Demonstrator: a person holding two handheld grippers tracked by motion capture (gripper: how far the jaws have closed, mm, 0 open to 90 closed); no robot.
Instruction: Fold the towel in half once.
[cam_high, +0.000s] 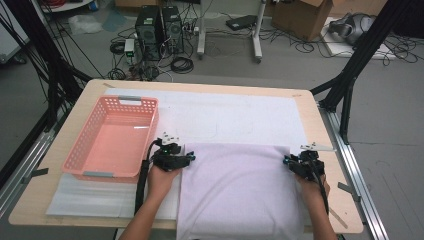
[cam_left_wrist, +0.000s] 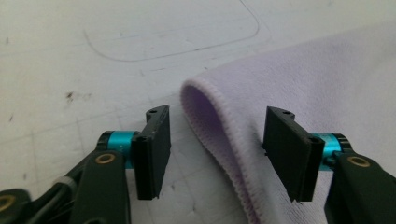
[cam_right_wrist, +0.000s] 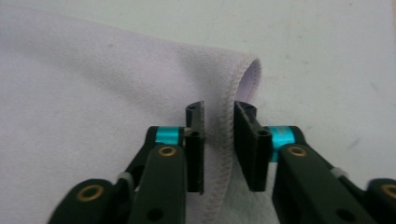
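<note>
towel (cam_high: 240, 192): we see it flat on the mat (cam_high: 235, 120), right of the basket (cam_high: 111, 137), long axis toward us | left gripper (cam_left_wrist: 215, 149): released, astride the far-left corner | right gripper (cam_right_wrist: 218, 147): pinching the far-right corner's hem

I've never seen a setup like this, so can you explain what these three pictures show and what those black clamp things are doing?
A person at a table holds a two-jaw tool in each hand. The high view looks down from above; the other two come from cameras riding on each tool. On the table lie a white mat, an empty pink basket and a folded lilac towel. The left hand-held gripper stands open around the towel's left corner without touching it. The right hand-held gripper has its jaws close around the right edge's hem; whether they press it, I cannot tell.
</note>
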